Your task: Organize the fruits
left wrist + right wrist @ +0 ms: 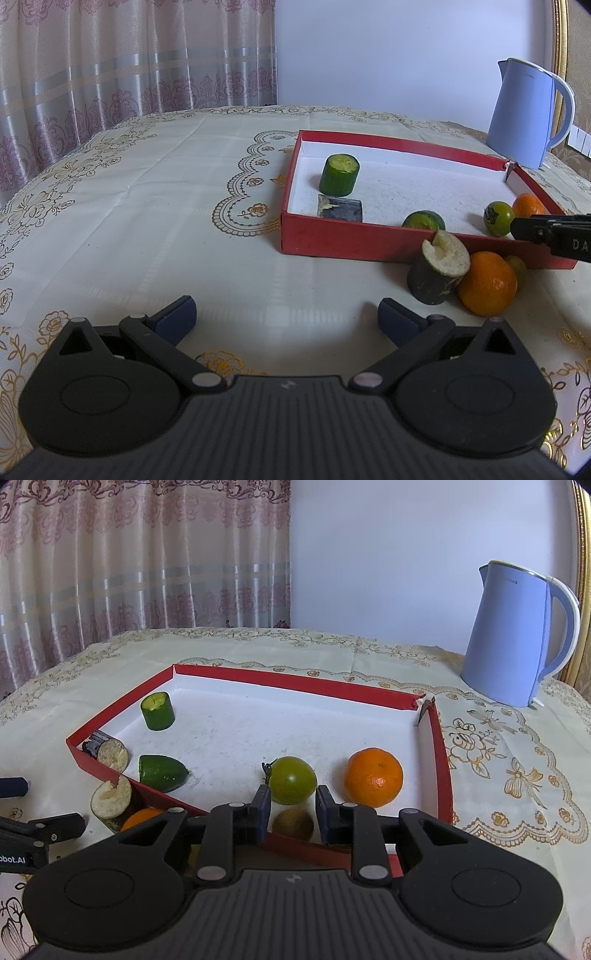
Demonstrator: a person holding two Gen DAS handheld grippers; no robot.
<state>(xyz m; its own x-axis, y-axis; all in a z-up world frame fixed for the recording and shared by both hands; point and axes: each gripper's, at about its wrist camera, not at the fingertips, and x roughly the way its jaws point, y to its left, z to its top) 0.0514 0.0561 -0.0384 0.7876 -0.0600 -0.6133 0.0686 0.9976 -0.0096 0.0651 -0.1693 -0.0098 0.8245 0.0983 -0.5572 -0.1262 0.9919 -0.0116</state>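
Nearest the left wrist camera, the left gripper (286, 317) hangs over the patterned tablecloth (155, 206) with its jaws spread wide and nothing between them. Just beyond it, outside the red box (351, 242), a dark-skinned vegetable chunk (437, 271) with a pale cut face leans against an orange (487, 282), and both sit close to the box's near wall. Inside the box, a cucumber piece (340, 175) stands upright near the far left corner. A darker chunk (340, 208) lies in front of it, and a green cucumber end (424, 220) lies by the near wall. Farther right in the box, a green tomato (291, 780) and a second orange (373, 777) sit side by side. The right gripper (293, 812) reaches over the near wall, its jaws drawn close on a small brownish-green fruit (293, 824). The fruit is in shadow there, so I cannot be sure the pads truly press it. A blue kettle (517, 638) stands on the table beyond the box's far right corner.
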